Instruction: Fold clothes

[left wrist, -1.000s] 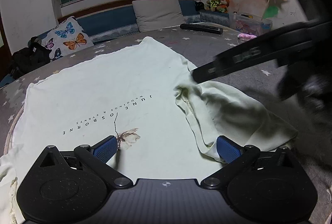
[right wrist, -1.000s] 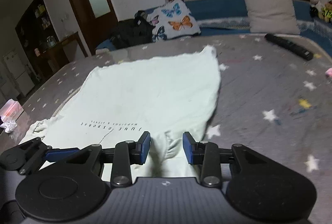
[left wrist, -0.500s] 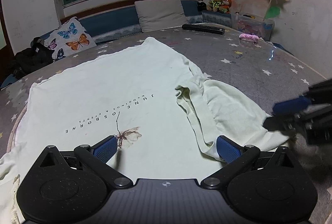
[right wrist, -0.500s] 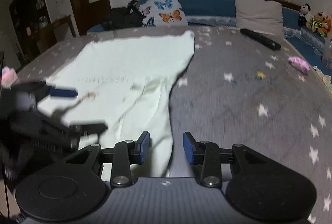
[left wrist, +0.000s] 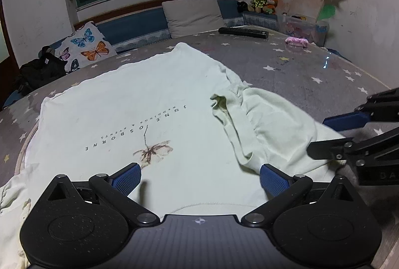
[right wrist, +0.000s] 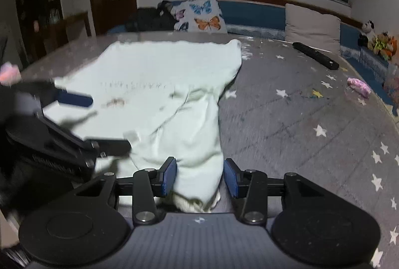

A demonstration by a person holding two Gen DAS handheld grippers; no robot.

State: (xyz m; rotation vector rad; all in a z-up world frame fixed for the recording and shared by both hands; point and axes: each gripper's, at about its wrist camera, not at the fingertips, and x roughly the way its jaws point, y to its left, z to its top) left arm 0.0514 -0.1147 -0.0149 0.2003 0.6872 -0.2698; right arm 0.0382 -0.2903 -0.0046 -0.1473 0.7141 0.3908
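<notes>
One pale green T-shirt (left wrist: 129, 104) was seen spread flat on the star-patterned bed cover (left wrist: 311, 71), directly ahead of the left gripper (left wrist: 199, 178). That gripper's jaws were spread wide over the shirt's near edge, and nothing was held between them. One sleeve (left wrist: 276, 124) was found folded inward, lying ahead and to the right of those jaws. The right gripper (right wrist: 199, 175) was positioned at the sleeve's end (right wrist: 197, 151); its jaws were partly apart, the cloth lying between the two blue pads without being pinched. Farther ahead, two pillows were counted, one butterfly-printed (left wrist: 84, 48) and one plain (left wrist: 193, 15), along with one black remote (left wrist: 243, 32) and three plush toys (left wrist: 256, 2).
</notes>
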